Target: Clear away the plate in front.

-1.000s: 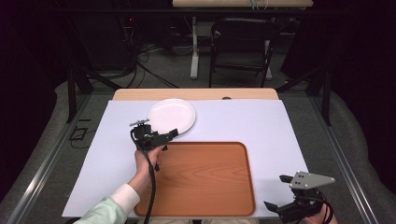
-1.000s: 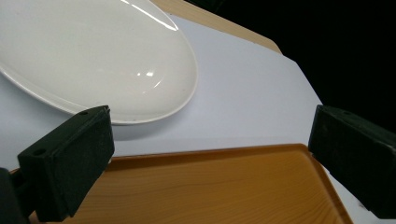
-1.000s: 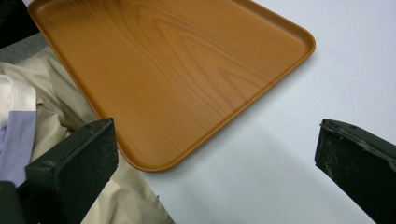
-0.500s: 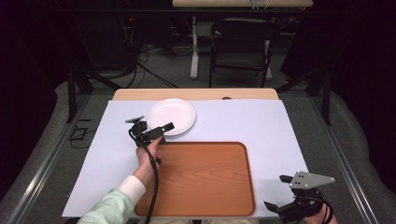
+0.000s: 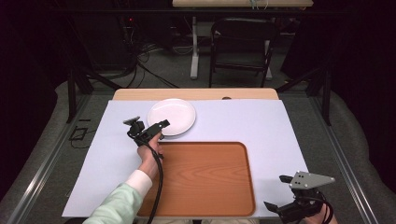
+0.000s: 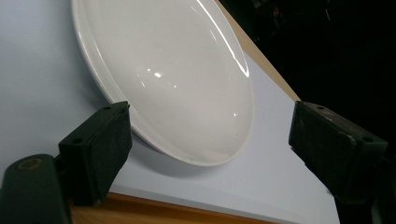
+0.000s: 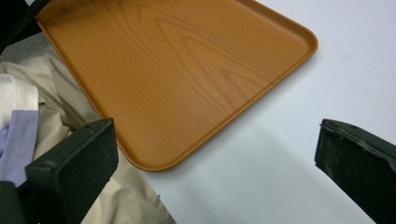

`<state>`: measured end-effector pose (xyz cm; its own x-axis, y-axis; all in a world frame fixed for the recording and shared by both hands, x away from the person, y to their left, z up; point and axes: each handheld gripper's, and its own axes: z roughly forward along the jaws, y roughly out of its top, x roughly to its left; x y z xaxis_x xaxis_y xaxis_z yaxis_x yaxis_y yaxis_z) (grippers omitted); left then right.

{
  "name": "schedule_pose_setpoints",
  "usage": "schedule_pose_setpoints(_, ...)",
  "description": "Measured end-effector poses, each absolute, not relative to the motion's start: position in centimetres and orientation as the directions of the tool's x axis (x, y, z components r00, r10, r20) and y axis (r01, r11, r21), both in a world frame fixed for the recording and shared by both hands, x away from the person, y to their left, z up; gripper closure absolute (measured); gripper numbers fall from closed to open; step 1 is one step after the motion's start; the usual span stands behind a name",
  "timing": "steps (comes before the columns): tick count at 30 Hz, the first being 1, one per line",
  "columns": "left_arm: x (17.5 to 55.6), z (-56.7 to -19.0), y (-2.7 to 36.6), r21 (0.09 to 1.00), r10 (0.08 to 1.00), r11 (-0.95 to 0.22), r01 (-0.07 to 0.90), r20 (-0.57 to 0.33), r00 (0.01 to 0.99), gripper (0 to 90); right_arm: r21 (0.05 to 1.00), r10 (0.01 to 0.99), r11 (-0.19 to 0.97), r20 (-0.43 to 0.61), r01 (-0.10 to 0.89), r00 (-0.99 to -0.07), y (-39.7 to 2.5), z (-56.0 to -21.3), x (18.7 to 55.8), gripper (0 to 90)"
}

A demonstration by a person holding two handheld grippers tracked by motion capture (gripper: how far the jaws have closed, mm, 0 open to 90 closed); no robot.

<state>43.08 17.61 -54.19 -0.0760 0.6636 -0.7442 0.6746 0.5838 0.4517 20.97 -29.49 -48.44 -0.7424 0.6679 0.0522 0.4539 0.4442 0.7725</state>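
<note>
A white plate (image 5: 172, 115) rests on the pale table cover at the back, just beyond a wooden tray (image 5: 205, 177). My left gripper (image 5: 161, 128) is open at the plate's near rim, over the tray's far left corner. In the left gripper view the plate (image 6: 177, 79) lies ahead of the left gripper (image 6: 210, 154), its near rim reaching between the spread jaws and not touching them. My right gripper (image 5: 280, 212) is open, low at the table's front right. In the right gripper view the right gripper (image 7: 215, 168) faces a corner of the tray (image 7: 177, 70) with nothing between its jaws.
The pale cover (image 5: 261, 126) spreads over most of the table. A strip of bare wood (image 5: 196, 94) shows along the far edge. A black chair (image 5: 240, 42) and cables stand on the floor beyond. The person's light clothing (image 7: 28, 116) lies beside the tray.
My left gripper has edged forward toward the plate's near rim. The right gripper has stayed where it was.
</note>
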Motion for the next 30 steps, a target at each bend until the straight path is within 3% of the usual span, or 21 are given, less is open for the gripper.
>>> schedule_pose_setpoints(9,43.8,-55.1,17.7,0.417,0.650,0.641,0.644,-0.742,-0.166,17.9,0.773,0.665,0.445,0.053,0.453,-0.745,-29.5,-48.5,21.0,0.0)
schedule_pose_setpoints(30,45.3,-56.9,19.0,0.294,0.547,0.743,0.601,-0.785,-0.292,52.0,0.770,0.666,0.445,0.057,0.457,-0.744,-29.5,-48.5,21.0,0.0)
